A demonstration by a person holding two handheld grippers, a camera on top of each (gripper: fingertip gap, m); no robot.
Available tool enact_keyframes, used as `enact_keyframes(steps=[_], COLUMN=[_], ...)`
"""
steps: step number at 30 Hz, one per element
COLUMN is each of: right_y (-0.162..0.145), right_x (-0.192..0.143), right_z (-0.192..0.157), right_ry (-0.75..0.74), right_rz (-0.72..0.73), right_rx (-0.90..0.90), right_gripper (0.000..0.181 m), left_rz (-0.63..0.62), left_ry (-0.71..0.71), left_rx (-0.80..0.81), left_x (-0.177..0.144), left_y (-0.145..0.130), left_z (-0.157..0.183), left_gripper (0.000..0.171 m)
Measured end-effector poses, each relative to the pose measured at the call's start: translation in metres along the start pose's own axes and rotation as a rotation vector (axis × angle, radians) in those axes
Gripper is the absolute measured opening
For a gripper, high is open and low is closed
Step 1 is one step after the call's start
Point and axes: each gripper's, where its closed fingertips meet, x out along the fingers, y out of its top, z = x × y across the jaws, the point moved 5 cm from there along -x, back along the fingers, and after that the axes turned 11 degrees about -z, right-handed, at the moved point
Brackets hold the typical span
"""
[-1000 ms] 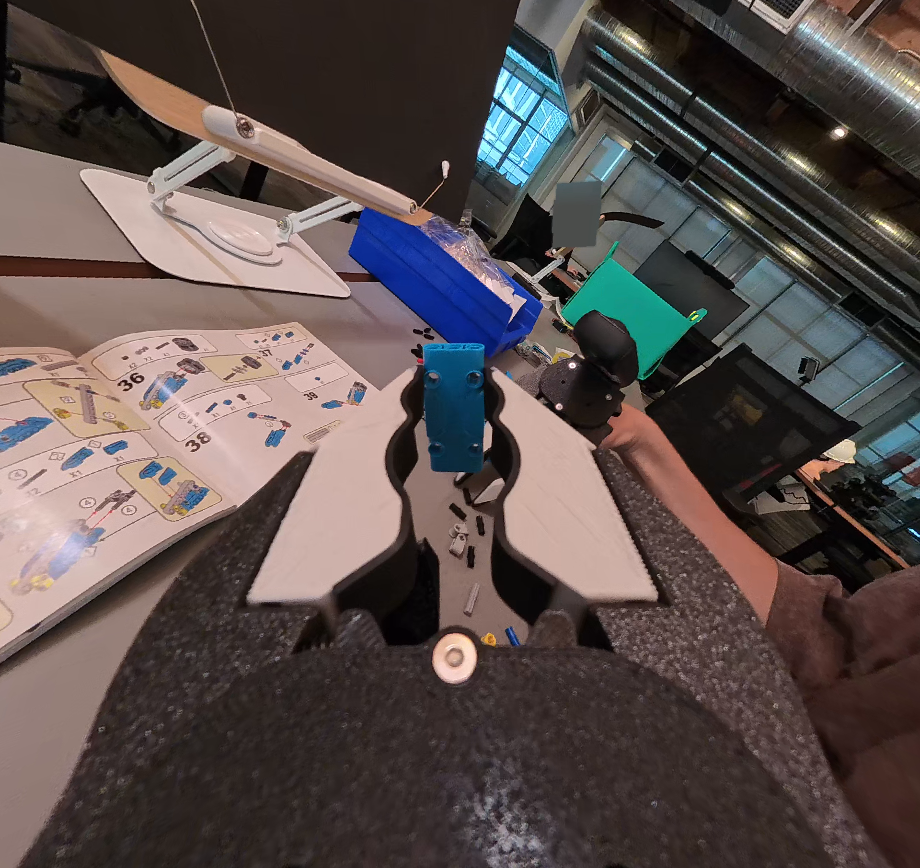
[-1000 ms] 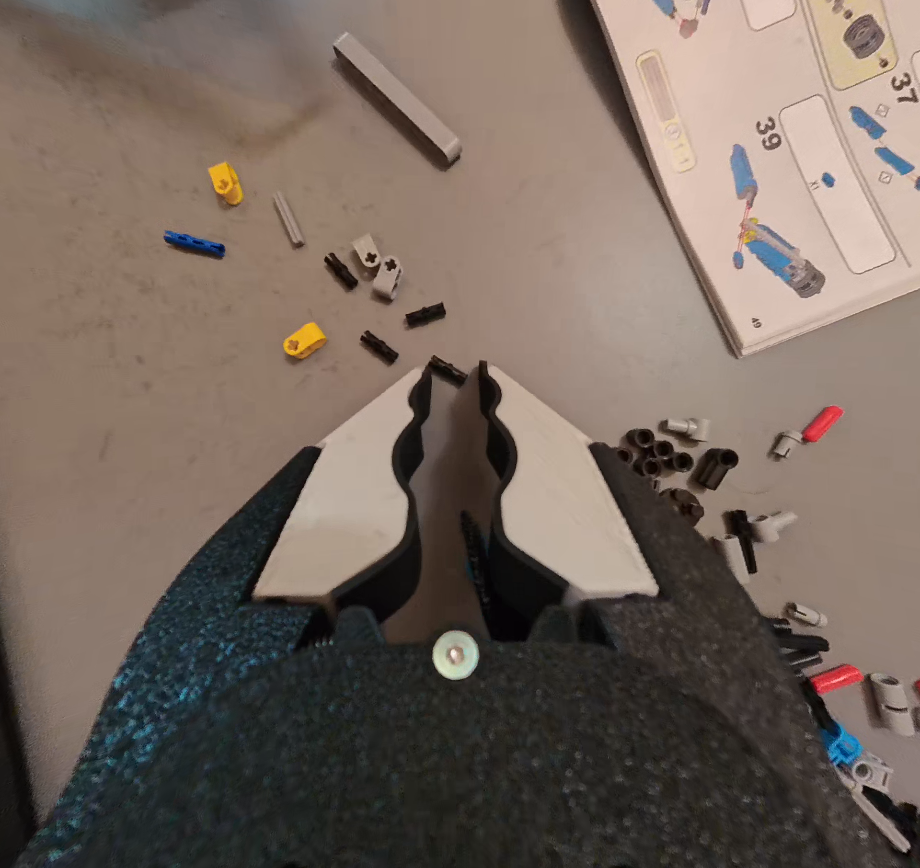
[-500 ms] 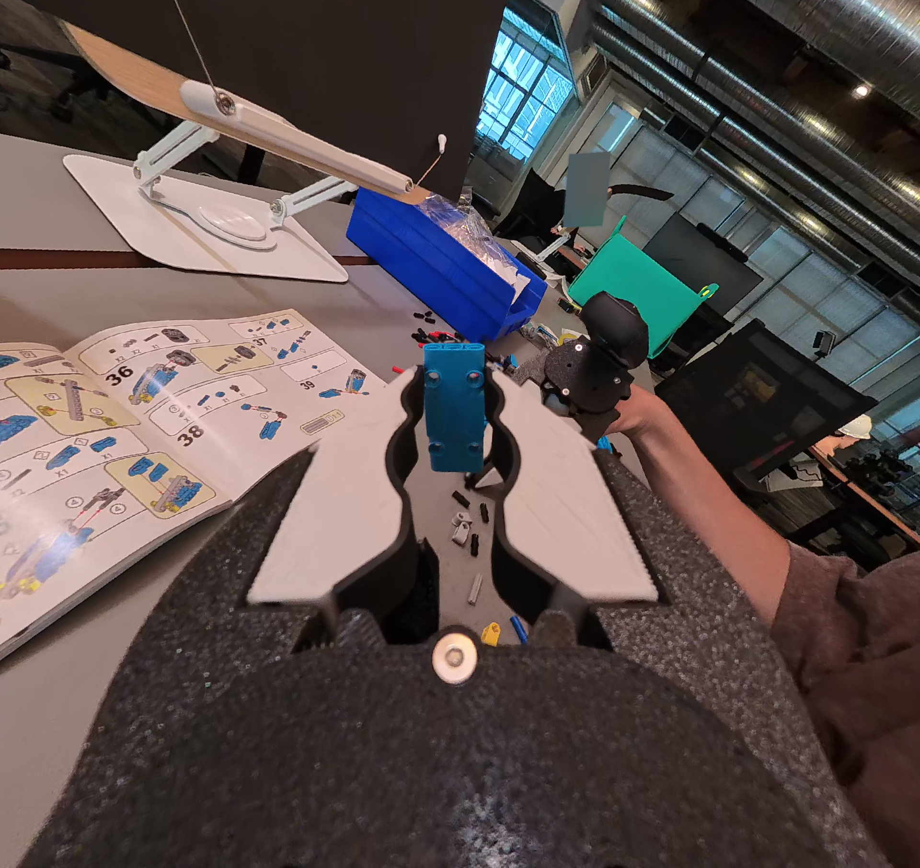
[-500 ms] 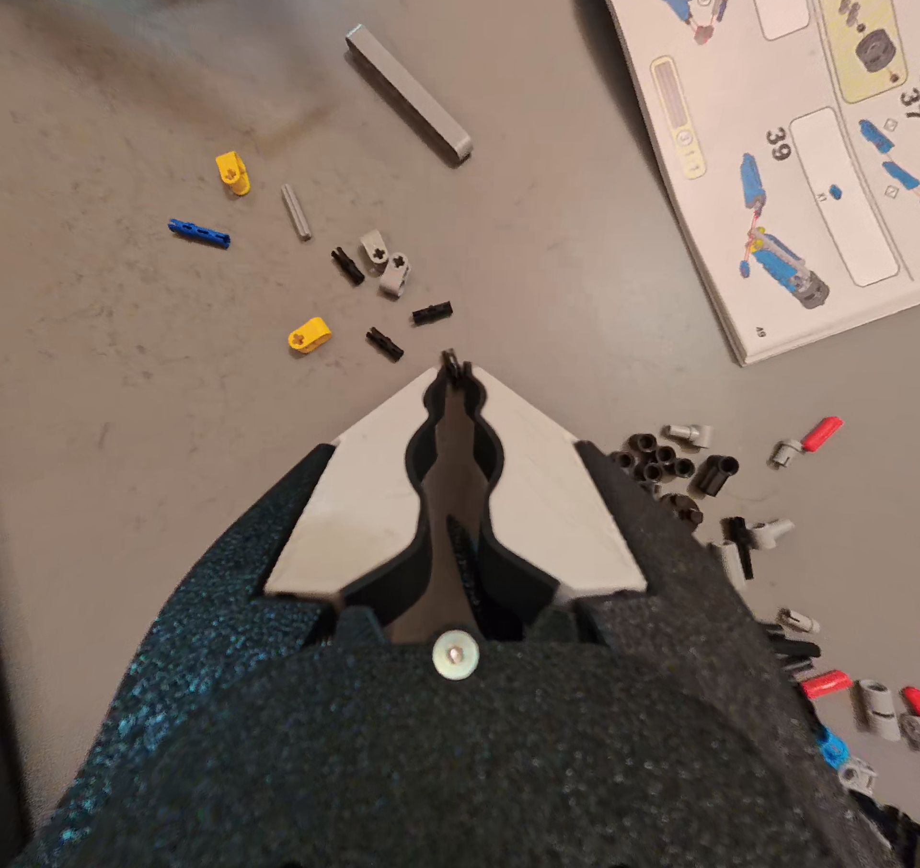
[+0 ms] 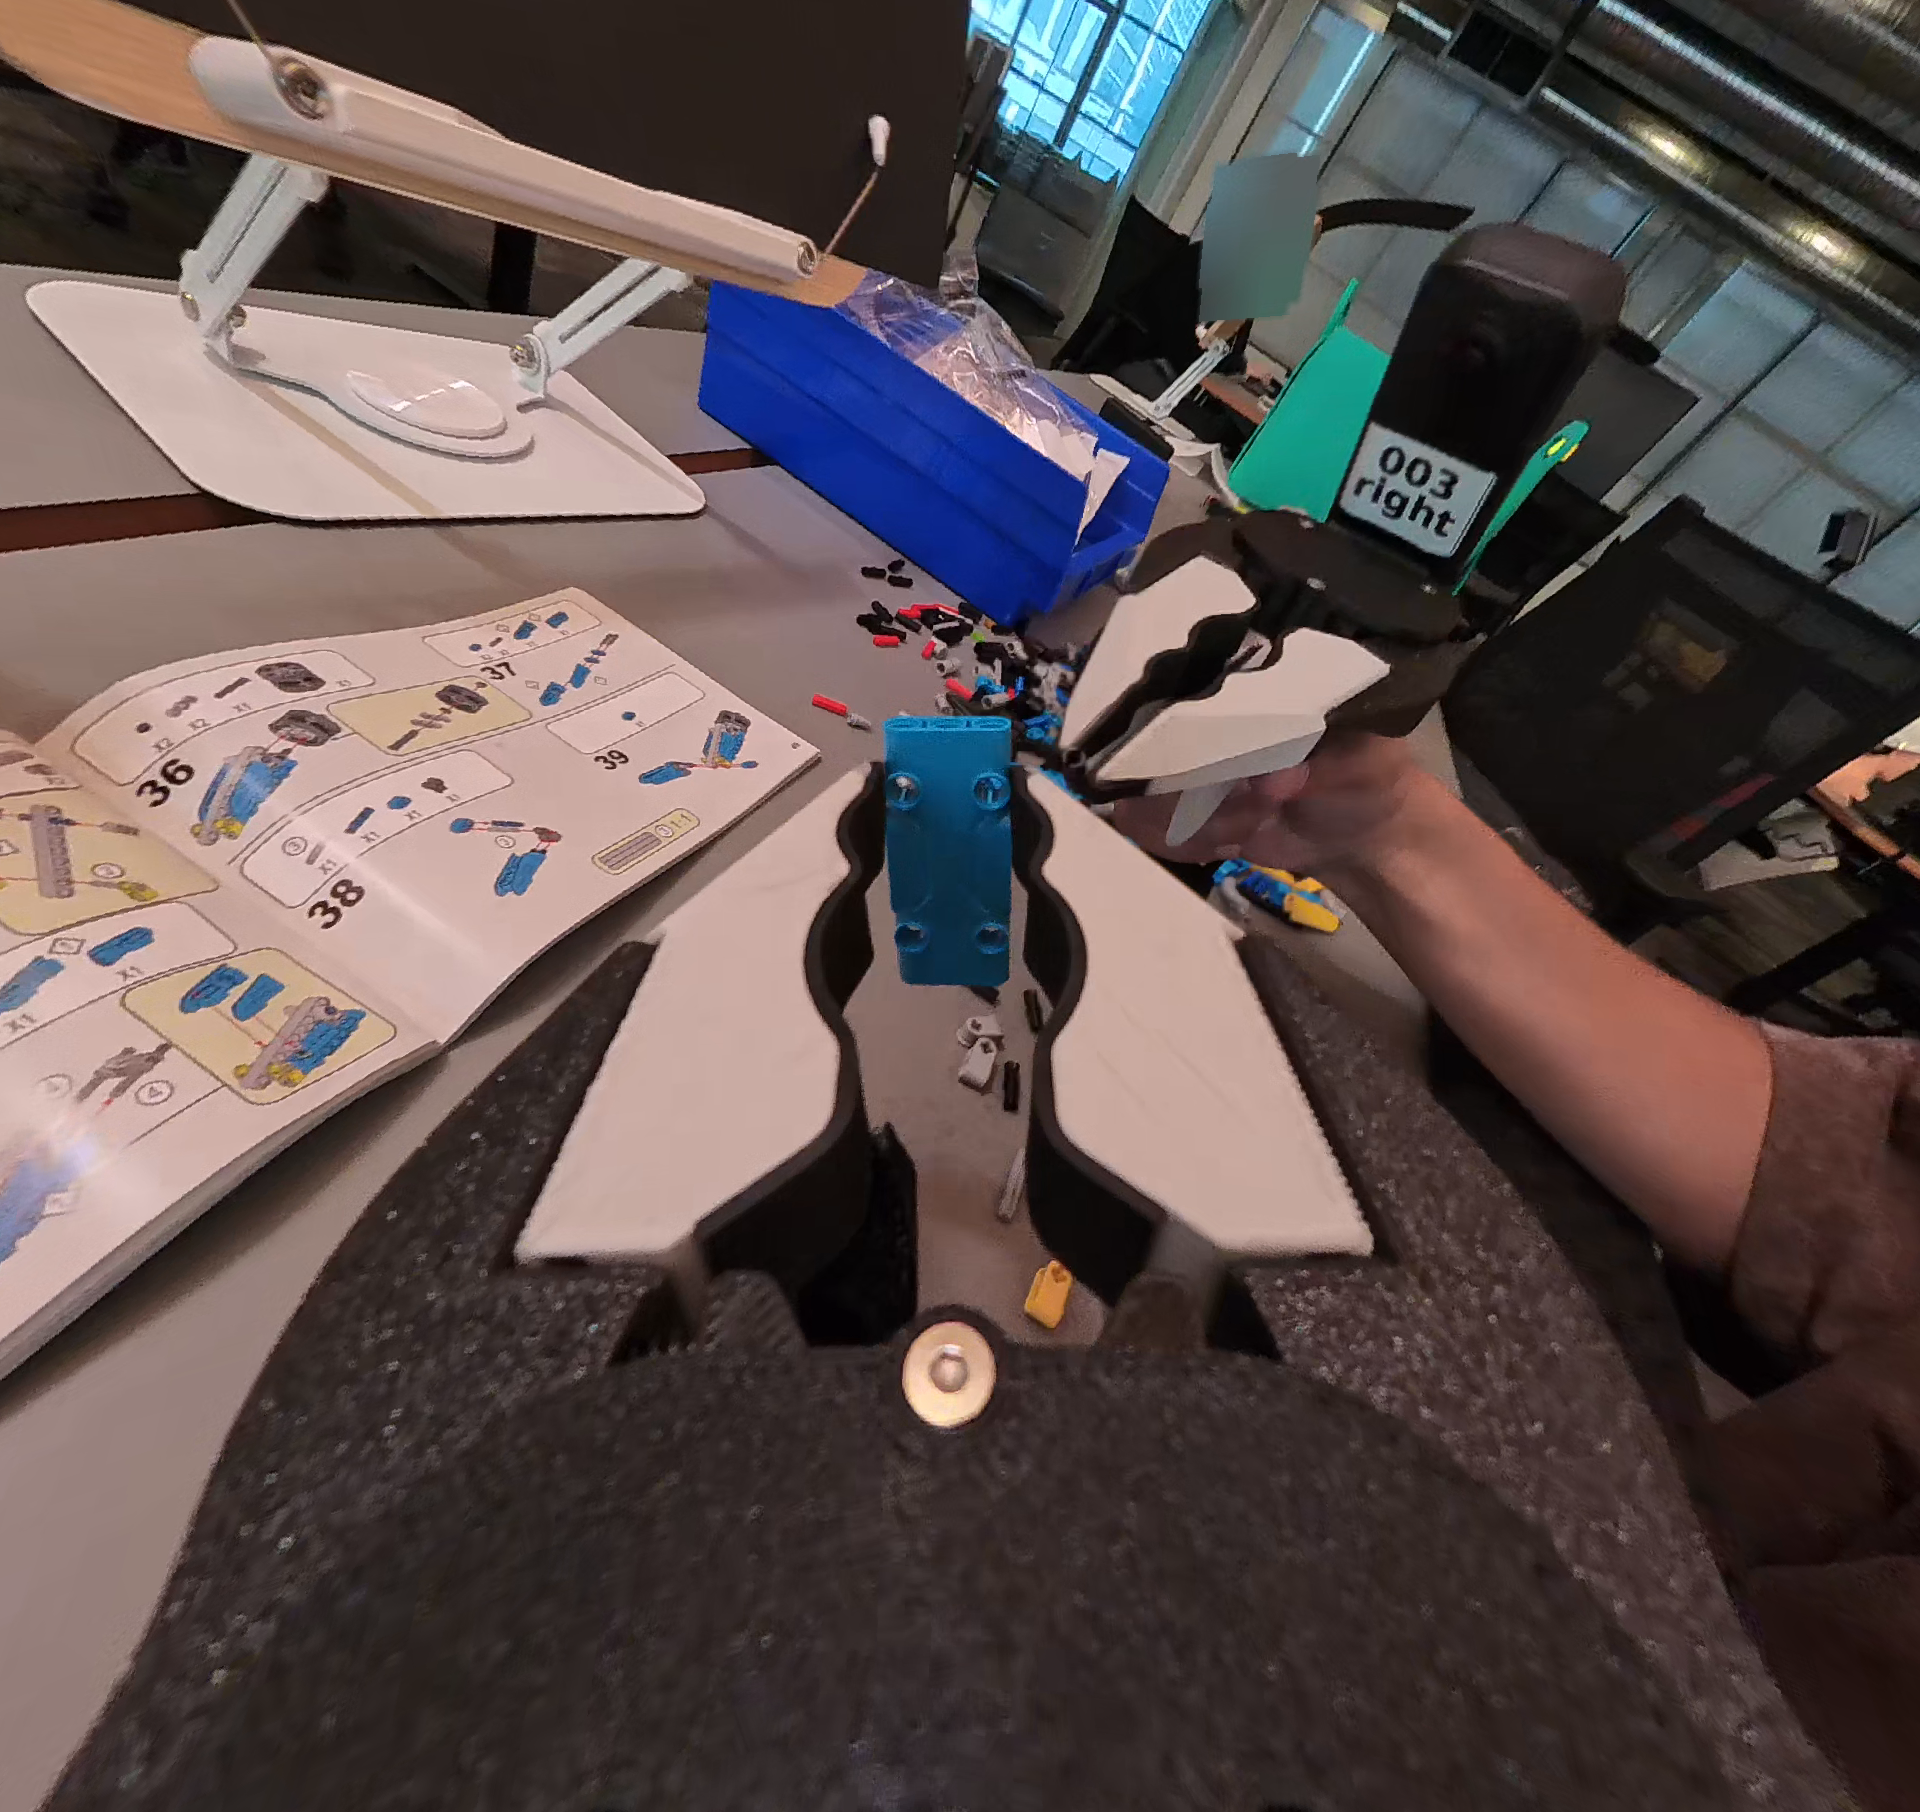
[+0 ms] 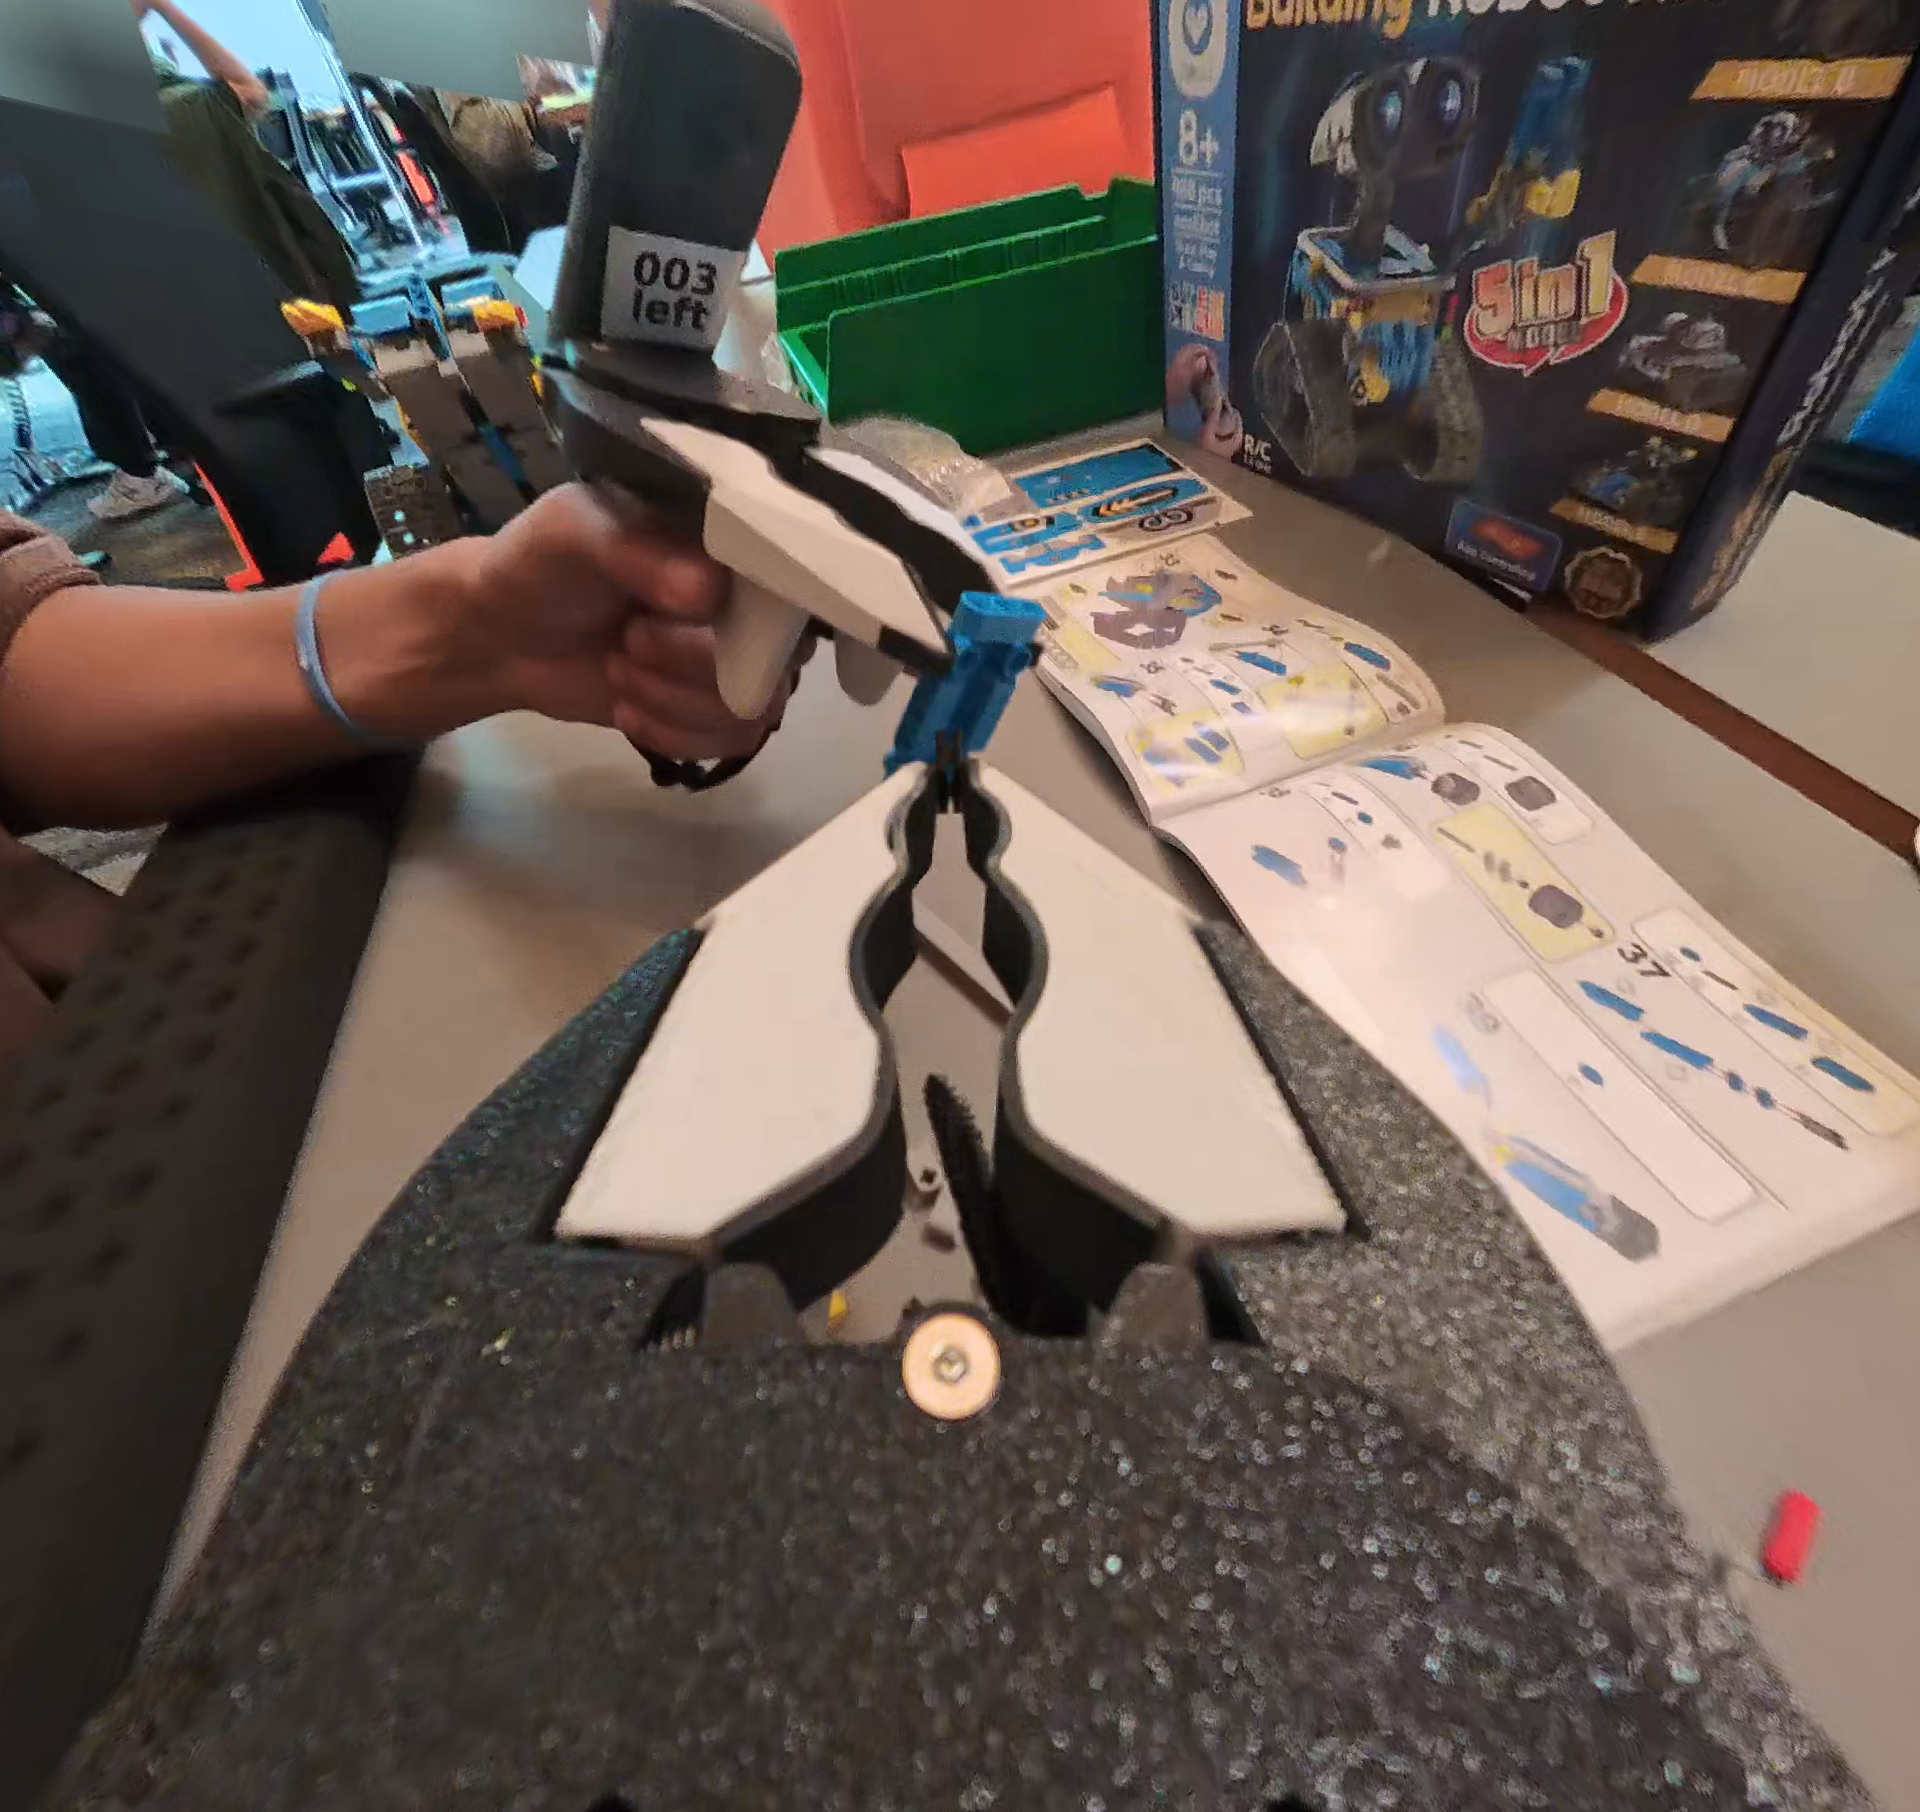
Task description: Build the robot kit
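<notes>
Your left gripper [image 5: 948, 806] has its white, wavy-edged jaws clenched on a blue plastic panel [image 5: 948, 853], a flat rectangle with round holes near its corners, held upright between the jaw tips above the grey counter [image 5: 727, 557]. Your right gripper [image 6: 943, 786] pinches a small black pin [image 6: 945, 760] at its very tips, the pin touching the panel's lower end. Beyond the panel, to its left, lies the open glossy instruction booklet [image 5: 343, 827]; farther behind the panel, loose small parts [image 5: 956, 650] scatter before a ribbed blue bin [image 5: 914, 453].
</notes>
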Motion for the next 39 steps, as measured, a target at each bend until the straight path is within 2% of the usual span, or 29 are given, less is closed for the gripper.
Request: enact_keyframes(steps=[4,9,20,25,34,39], right_y=[-0.009,-0.011,-0.009,-0.015,-0.015,-0.021], right_x=[0.017,0.019,0.017,0.025,0.028,0.033], right_z=[-0.001,0.001,0.002,0.000,-0.002,-0.002], right_ry=[-0.002,0.010,-0.004,-0.028,-0.074,-0.098], right_rz=[-0.061,-0.051,-0.041,-0.103,-0.137,-0.170], right_rx=[-0.009,0.004,0.004,-0.022,-0.060,-0.110], right_gripper=[0.004,0.004,0.004,0.004,0.004,0.004], left_rz=[-0.054,-0.082,-0.085,-0.125,-0.150,-0.206], left_ry=[0.029,0.119,0.124,0.155,0.145,0.084], left_rx=[0.059,0.120,0.138,0.198,0.168,0.033], left_x=[0.006,0.008,0.009,0.015,0.015,0.016], left_y=[-0.006,-0.008,-0.009,-0.014,-0.016,-0.025], left_z=[0.004,0.001,0.002,0.005,0.002,-0.005], left_gripper=[0.023,0.023,0.023,0.023,0.023,0.023])
